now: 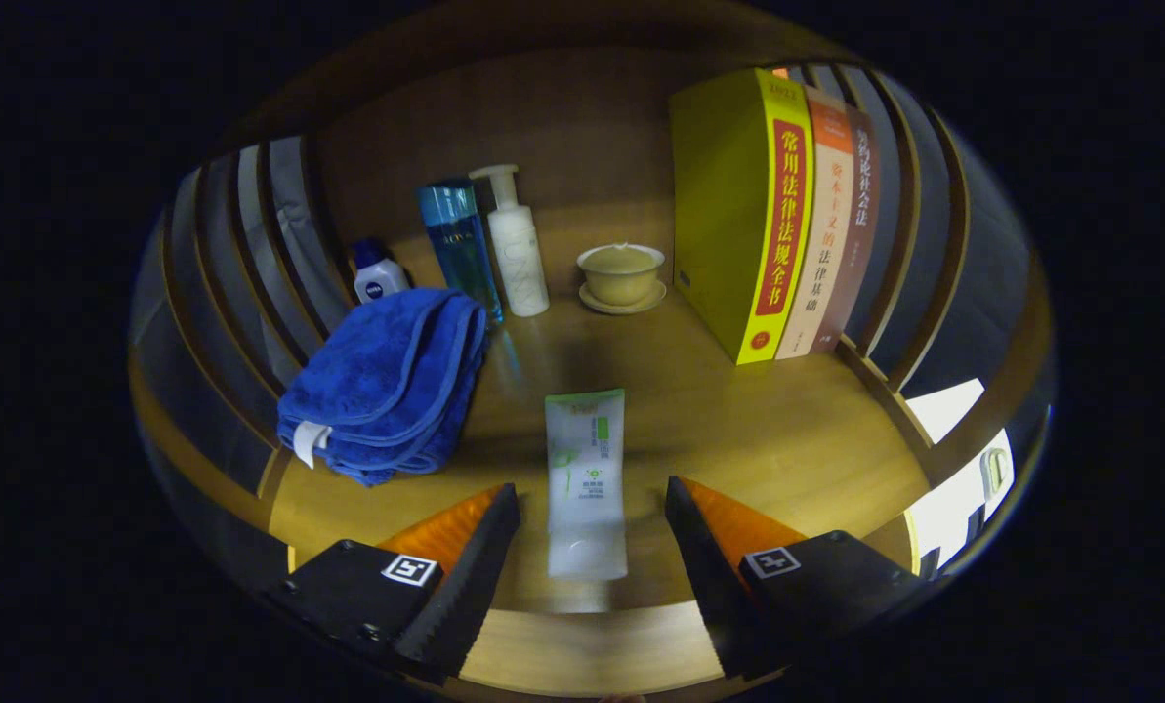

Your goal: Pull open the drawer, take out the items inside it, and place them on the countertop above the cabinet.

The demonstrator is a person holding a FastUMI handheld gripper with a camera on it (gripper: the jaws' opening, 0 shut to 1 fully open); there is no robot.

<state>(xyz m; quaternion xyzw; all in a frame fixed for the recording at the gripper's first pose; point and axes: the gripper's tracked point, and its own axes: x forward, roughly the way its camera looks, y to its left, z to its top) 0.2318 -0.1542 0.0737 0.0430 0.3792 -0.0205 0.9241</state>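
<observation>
The tube (587, 478), white with green print, lies flat on the wooden countertop (787, 439), lengthwise, its near end sitting right between the two fingers. The gripper (592, 532) is spread wide, jaws well apart, a gap on either side of the tube, neither finger touching it. Just ahead and off to the left, a folded blue towel (387, 381) rests on the wood. Beyond the fingers, at the back, a small white bottle with a blue cap (377, 273), a tall blue bottle (458, 244) and a white pump bottle (516, 244) stand in a row. Beside them, a cream cup on a saucer (622, 276). To the right, three books (772, 215) stand upright, the yellow one nearest the cup.
</observation>
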